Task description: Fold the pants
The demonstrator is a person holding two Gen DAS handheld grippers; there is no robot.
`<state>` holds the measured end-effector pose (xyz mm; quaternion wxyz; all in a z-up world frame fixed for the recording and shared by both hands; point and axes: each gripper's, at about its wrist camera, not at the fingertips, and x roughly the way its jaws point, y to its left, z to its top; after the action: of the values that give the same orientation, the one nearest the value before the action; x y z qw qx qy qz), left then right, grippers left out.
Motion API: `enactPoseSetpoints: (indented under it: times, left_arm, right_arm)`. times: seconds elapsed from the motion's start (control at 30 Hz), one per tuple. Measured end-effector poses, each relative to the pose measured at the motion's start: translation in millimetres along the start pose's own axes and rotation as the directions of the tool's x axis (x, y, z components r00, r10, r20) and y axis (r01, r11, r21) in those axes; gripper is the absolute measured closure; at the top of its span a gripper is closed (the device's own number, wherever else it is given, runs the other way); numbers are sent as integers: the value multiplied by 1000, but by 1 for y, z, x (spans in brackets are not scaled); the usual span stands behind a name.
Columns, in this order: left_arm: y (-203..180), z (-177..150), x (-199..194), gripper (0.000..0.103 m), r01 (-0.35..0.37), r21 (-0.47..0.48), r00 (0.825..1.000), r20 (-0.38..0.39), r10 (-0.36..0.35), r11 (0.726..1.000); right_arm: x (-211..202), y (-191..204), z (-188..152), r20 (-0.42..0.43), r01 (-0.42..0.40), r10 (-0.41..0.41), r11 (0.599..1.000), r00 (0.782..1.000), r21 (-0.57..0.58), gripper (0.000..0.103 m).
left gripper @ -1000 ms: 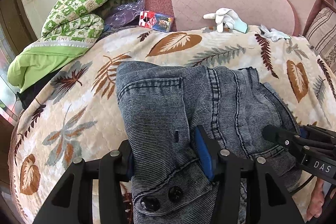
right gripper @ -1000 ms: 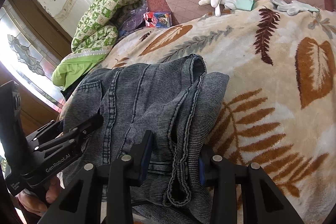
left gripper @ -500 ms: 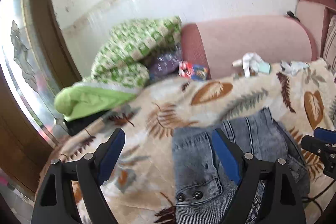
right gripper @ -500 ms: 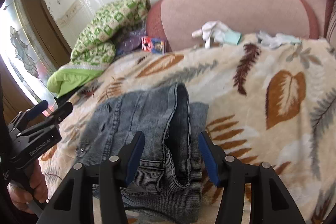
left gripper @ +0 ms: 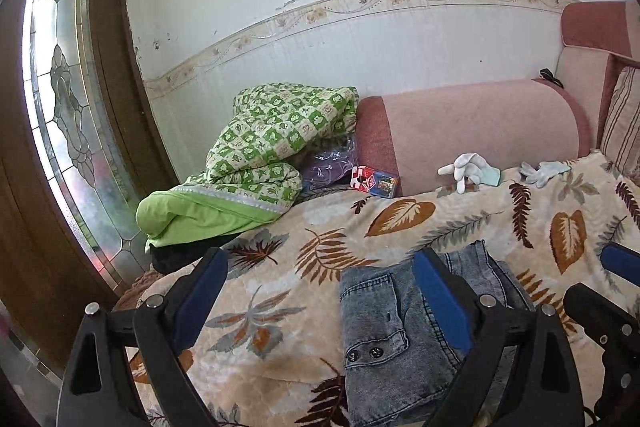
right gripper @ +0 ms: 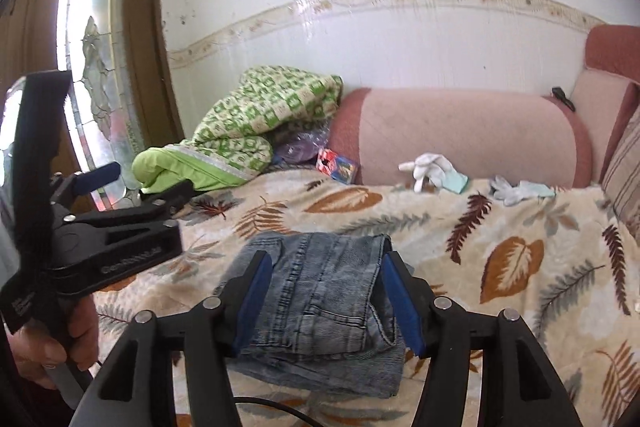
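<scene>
**Clerk:** Left wrist view, item one: your left tongs (left gripper: pixel 320 291), blue pads spread wide, nothing between them, held above the bed.

**Checker:** And the pants?

**Clerk:** Pants (left gripper: pixel 404 327), grey-blue denim, folded into a compact stack, lying on the leaf-print blanket (left gripper: pixel 400 215) toward your lower right. Two dark buttons face up on the near edge. Your right-hand finger (left gripper: pixel 440 299) crosses in front of the stack; it does not grip it. The tip of your right tongs shows at the far right edge.

**Checker:** Other stock in that view?

**Clerk:** Green checked quilt (left gripper: pixel 272 155), bundled at the back left. A small printed box (left gripper: pixel 374 181) against the pink sofa back (left gripper: pixel 480 131). One white glove (left gripper: pixel 468 169) and a second pale glove (left gripper: pixel 542 173), both on the blanket's far edge, apart from each other. Stained-glass door (left gripper: pixel 64 131) on the left.

**Checker:** Right wrist view?

**Clerk:** Your right tongs (right gripper: pixel 324 301), pads parted and empty, framing the pants (right gripper: pixel 328 291) from above; whether the tips touch the cloth, I cannot tell. The stack lies flat on the blanket (right gripper: pixel 520 267), a pocket seam uppermost. Your left tongs (right gripper: pixel 132 187) sit off to the left, released, with your left hand (right gripper: pixel 52 347) around the handle. Quilt (right gripper: pixel 256 123), box (right gripper: pixel 337 166) and both gloves (right gripper: pixel 430 165) (right gripper: pixel 520 190) line the back as listed.
</scene>
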<state>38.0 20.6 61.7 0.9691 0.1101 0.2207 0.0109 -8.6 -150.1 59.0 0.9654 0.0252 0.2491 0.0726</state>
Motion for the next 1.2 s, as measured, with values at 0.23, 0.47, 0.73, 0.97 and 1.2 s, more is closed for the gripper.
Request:
enactPoseSetpoints:
  times: [0.23, 0.47, 0.73, 0.97, 1.2]
  left_arm:
    - [13, -11, -21, 1, -16, -44, 1000, 19, 17, 999]
    - [18, -42, -19, 1, -1, -50, 1000, -28, 0, 999]
    - [20, -59, -11, 1, -1, -51, 998, -68, -3, 999]
    - [21, -60, -6, 1, 5, -54, 996, -83, -10, 999]
    - [20, -62, -4, 1, -6, -50, 995, -97, 1, 999]
  right_arm:
    - [-40, 14, -7, 79, 12, -13, 1000, 997, 19, 39]
    - [-46, 14, -38, 54, 34, -36, 999, 998, 41, 37]
    - [-44, 28, -62, 34, 77, -76, 996, 997, -39, 37]
    - [-34, 16, -67, 15, 88, -88, 996, 996, 2, 37]
    - [-26, 8, -69, 7, 91, -91, 996, 996, 23, 37]
